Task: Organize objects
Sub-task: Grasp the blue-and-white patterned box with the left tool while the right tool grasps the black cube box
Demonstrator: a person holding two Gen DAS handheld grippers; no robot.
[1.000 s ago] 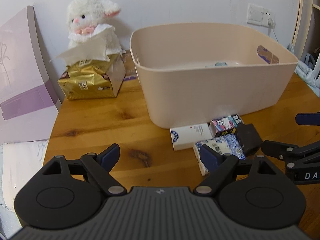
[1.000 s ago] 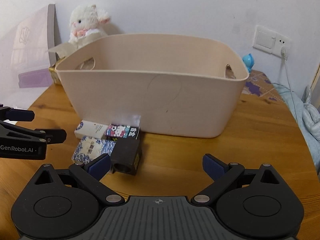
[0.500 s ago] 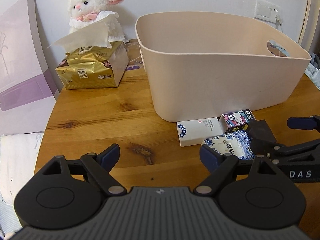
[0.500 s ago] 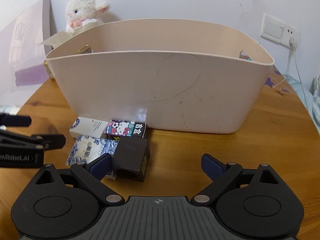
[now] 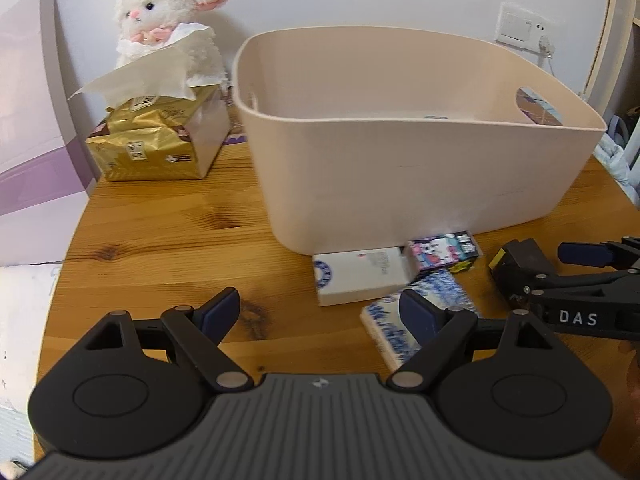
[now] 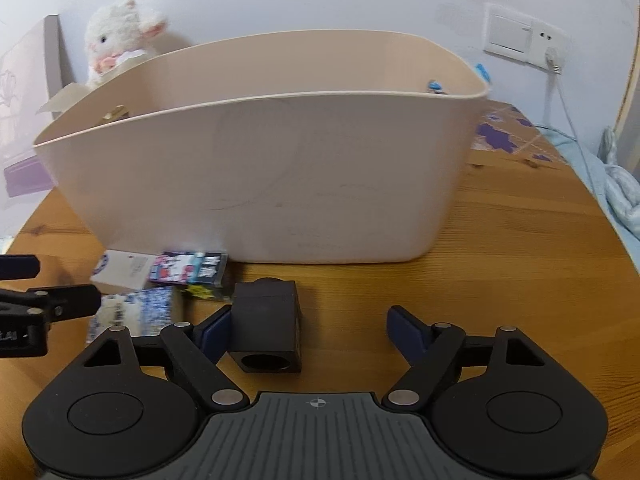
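A beige tub (image 5: 420, 168) (image 6: 260, 184) stands on the wooden table. In front of it lie a white box (image 5: 360, 276) (image 6: 124, 270), a cartoon-printed pack (image 5: 444, 250) (image 6: 188, 268), a blue-and-white tissue pack (image 5: 416, 320) (image 6: 136, 312) and a black block (image 5: 524, 268) (image 6: 268, 332). My right gripper (image 6: 310, 330) is open around the black block, whose left side touches the left finger. My left gripper (image 5: 318, 312) hangs open just below the white box, its right fingertip over the tissue pack.
A gold tissue box (image 5: 156, 140) and a white plush lamb (image 5: 168, 24) stand at the back left, beside a purple-and-white board (image 5: 32, 128). A wall socket with a cable (image 6: 520, 40) is at the right, with blue bedding (image 6: 616, 188) past the table's right edge.
Both grippers have moved right; the right one has closed in on the black block, which now sits between its fingers and apart from the other packs.
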